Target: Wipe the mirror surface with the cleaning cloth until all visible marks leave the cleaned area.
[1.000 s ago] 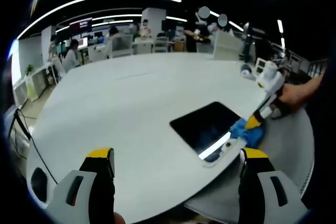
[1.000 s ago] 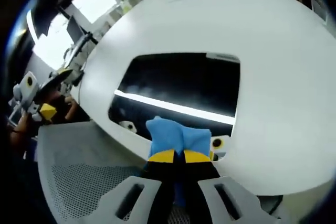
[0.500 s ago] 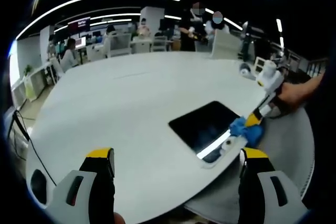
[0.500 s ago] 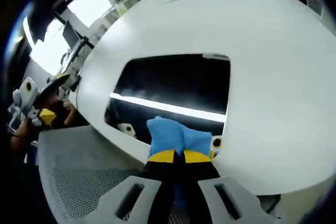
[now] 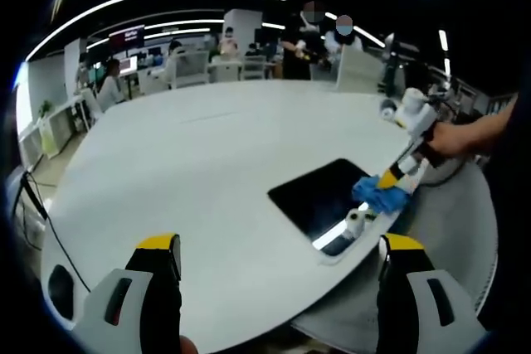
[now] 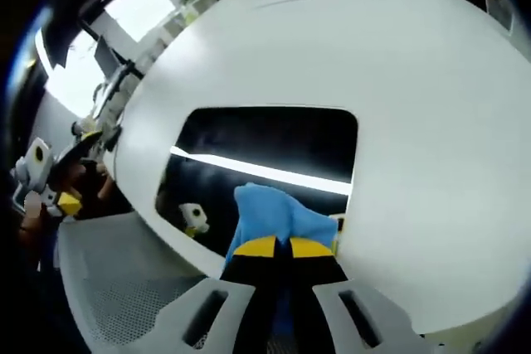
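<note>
my cleaning cloth (image 6: 278, 217) covers part of the mirror (image 6: 265, 151); marks on its glass are too blurred to tell.

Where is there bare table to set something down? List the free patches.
The white table lies bare from the mirror's far and left edges out to its rim. It is crowded at the mirror's near right corner, where the right gripper presses the blue cloth.

Round white table (image 5: 199, 163), dark mirror (image 5: 323, 196) lying flat on it (near the edge)
</note>
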`<state>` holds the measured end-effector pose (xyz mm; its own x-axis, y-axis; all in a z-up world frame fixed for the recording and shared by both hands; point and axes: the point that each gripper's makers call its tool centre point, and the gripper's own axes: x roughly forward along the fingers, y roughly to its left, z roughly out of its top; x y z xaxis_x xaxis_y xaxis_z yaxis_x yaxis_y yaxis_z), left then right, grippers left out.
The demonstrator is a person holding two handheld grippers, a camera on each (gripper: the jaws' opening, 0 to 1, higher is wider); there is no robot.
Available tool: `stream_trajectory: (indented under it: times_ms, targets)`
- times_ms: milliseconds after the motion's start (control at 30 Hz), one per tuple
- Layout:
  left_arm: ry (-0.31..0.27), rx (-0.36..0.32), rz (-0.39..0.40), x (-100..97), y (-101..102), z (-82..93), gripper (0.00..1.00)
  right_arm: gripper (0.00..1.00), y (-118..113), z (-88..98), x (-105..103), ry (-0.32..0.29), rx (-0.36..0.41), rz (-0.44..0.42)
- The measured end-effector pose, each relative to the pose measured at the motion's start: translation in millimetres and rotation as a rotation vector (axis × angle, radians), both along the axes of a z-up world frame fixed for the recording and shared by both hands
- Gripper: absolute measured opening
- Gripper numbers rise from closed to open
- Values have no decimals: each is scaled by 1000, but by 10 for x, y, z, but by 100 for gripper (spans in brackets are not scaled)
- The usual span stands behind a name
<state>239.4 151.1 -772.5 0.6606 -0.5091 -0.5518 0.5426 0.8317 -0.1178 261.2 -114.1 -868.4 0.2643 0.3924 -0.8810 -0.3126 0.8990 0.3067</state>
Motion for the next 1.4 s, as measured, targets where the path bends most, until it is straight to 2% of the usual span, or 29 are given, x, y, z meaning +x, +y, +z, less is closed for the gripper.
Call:
stream_trajectory:
  times_ms: [367,800,867,900,967,1233,1367,1400]
  targets:
    - [11,4,22,-3,60,-20,100,0,3,7,411,16,-32,24]
    - [16,13,37,21,106,-46,100,0,8,-10,817,33,-55,7]
    - [3,20,31,30,110,-39,100,0,13,-15,888,32,-57,6]
    - [-22,29,20,45,104,-18,100,0,17,-19,935,35,-60,5]
    - [-24,18,21,55,93,-5,100,0,27,-25,1004,38,-64,4]
    - [-16,3,44,100,123,-3,100,0,41,-25,1061,38,-72,4]
    - [-1,5,49,93,115,-50,100,0,44,-33,1056,46,-80,39]
    - [1,7,48,92,105,-53,100,0,46,-37,1054,41,-95,72]
